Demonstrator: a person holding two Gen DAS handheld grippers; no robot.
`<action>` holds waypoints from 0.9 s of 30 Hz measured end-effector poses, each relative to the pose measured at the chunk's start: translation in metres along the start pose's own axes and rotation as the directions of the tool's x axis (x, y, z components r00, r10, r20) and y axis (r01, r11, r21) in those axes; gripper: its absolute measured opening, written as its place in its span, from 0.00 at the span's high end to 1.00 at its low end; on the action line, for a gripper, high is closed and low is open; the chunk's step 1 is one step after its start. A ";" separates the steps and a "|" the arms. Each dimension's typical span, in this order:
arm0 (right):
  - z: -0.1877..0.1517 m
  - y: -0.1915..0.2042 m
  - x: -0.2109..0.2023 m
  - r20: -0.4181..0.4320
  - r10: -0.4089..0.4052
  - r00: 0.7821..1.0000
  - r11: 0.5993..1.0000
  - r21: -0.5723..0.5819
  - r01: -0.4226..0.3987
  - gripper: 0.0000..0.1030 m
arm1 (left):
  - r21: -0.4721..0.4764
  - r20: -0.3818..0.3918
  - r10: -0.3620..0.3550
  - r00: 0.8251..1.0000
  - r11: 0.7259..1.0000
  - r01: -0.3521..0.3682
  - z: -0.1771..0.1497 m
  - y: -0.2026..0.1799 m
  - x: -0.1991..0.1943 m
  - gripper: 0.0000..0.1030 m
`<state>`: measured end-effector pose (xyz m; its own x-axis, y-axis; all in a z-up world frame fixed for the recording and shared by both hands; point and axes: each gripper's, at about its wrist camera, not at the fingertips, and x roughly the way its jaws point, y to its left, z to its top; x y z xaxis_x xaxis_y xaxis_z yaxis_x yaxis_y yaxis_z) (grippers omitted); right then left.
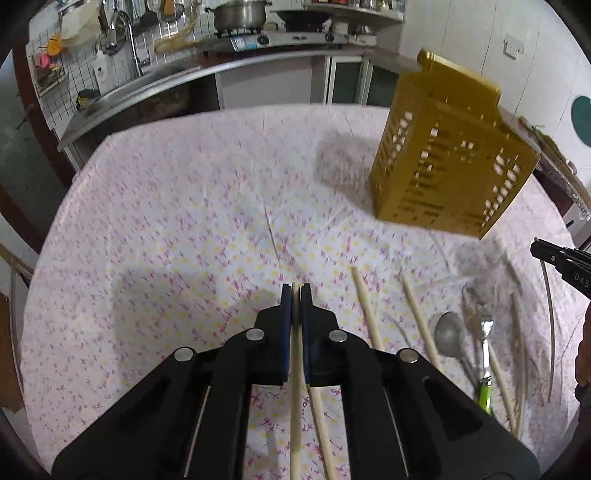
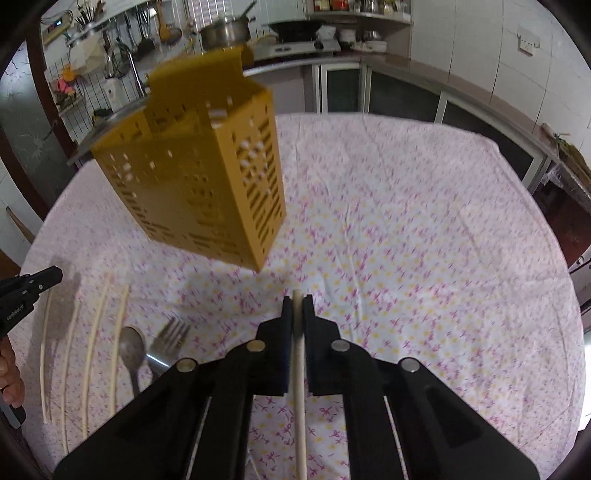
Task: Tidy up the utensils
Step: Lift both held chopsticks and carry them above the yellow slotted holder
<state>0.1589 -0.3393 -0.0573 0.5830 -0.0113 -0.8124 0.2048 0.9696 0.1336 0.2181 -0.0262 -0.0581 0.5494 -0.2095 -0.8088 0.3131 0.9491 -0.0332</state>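
My left gripper (image 1: 295, 295) is shut on a pale wooden chopstick (image 1: 295, 406) that runs back between its fingers. My right gripper (image 2: 296, 304) is shut on another chopstick (image 2: 300, 387). A yellow slotted utensil holder (image 1: 439, 155) stands on the flowered tablecloth, ahead and right of the left gripper; in the right wrist view the holder (image 2: 199, 181) is ahead and left. Loose chopsticks (image 1: 365, 310), a metal spoon (image 1: 448, 338) and a green-handled fork (image 1: 485, 354) lie on the cloth between the grippers. The spoon (image 2: 131, 350) and fork (image 2: 168, 341) also show in the right wrist view.
The round table with the flowered cloth (image 1: 184, 221) stands before a kitchen counter with a sink (image 1: 129, 85) and a stove with a pot (image 1: 240, 16). The right gripper's tip (image 1: 561, 260) shows at the left view's right edge; the left gripper's tip (image 2: 33, 286) at the right view's left edge.
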 end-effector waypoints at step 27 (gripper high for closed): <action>0.022 -0.002 -0.103 0.255 0.039 0.966 0.999 0.003 -0.041 0.94 | -0.040 0.235 -0.018 0.972 0.999 0.029 0.022 0.001 -0.099 0.97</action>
<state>0.1157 -0.3453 0.0386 0.7719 -0.0357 -0.6347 0.1832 0.9686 0.1683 0.1811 -0.0096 0.0347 0.7105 -0.2764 -0.6471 0.2974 0.9514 -0.0798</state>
